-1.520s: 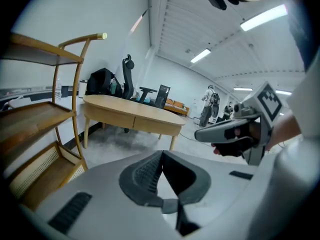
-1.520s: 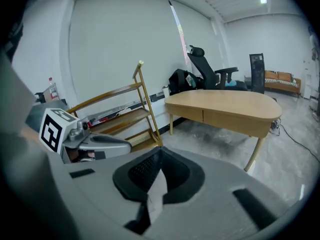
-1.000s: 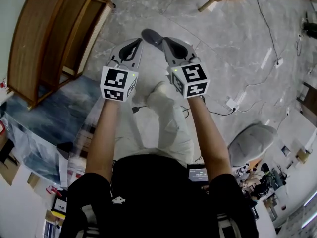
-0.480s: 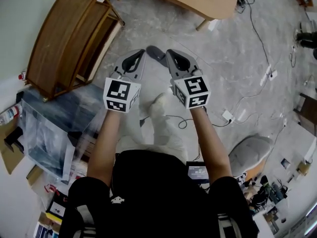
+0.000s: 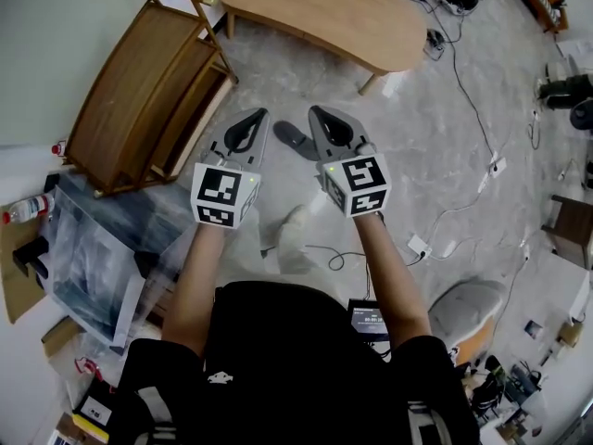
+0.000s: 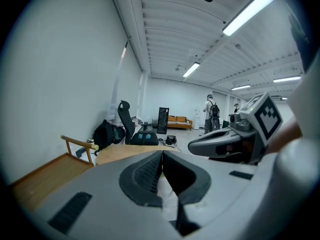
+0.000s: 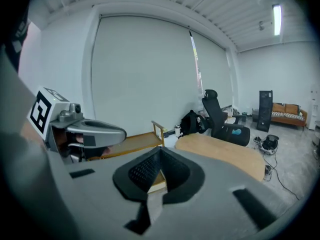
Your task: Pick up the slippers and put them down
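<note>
One dark grey slipper (image 5: 291,136) lies on the marble floor, seen in the head view between the two gripper tips and far below them. My left gripper (image 5: 258,115) and right gripper (image 5: 316,111) are held side by side high above the floor, pointing forward. Both are shut with nothing between the jaws; the tips meet in the left gripper view (image 6: 162,153) and in the right gripper view (image 7: 160,150). Each gripper view also shows the other gripper beside it. No second slipper shows. A pale foot (image 5: 295,221) of the person is under my arms.
A wooden rack (image 5: 148,100) stands on the floor at the left, and a curved wooden table (image 5: 315,12) ahead. Cables (image 5: 463,100) and a power strip (image 5: 419,246) trail at the right. Plastic sheeting (image 5: 83,248) lies at the left, a grey chair (image 5: 468,304) at the lower right.
Both grippers have risen together, still shut and empty. The floor and slipper look farther off, and more of the table has come into view.
</note>
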The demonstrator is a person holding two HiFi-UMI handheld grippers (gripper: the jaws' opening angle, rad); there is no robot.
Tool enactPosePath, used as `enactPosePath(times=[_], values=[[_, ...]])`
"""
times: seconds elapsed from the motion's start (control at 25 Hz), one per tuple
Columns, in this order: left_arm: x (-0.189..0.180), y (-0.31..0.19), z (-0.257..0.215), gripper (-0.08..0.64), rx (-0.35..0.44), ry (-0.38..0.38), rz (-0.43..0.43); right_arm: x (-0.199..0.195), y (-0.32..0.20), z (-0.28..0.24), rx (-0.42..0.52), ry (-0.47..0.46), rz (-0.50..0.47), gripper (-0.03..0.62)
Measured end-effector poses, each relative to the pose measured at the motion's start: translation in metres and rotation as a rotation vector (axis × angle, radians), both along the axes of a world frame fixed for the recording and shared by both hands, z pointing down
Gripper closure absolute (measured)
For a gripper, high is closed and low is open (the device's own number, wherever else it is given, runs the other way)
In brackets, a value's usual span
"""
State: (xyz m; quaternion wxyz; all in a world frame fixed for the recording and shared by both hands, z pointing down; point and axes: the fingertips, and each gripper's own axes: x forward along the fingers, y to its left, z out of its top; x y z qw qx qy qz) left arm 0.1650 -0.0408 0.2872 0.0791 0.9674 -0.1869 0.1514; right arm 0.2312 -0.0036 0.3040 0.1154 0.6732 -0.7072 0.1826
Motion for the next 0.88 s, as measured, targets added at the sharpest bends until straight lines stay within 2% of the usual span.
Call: enactPosePath(times=[0.24,0.4,0.88], values=[[-0.012,0.006,-0.045,0.555,0.119,0.027,-0.018,-0.017,0.002,-0.056,0.097,0.054,-0.038,0.594],[-0.018,0.015,-0.071,0.555,0.121,0.054,-0.02,-0.02,0.007,-0.09,0.134,0.066,-0.03,0.594],[-0.022,0.045,-0.153,0.555,0.215,0.115,-0.022,-0.022,0.034,-0.168,0.264,0.112,-0.035,0.594]])
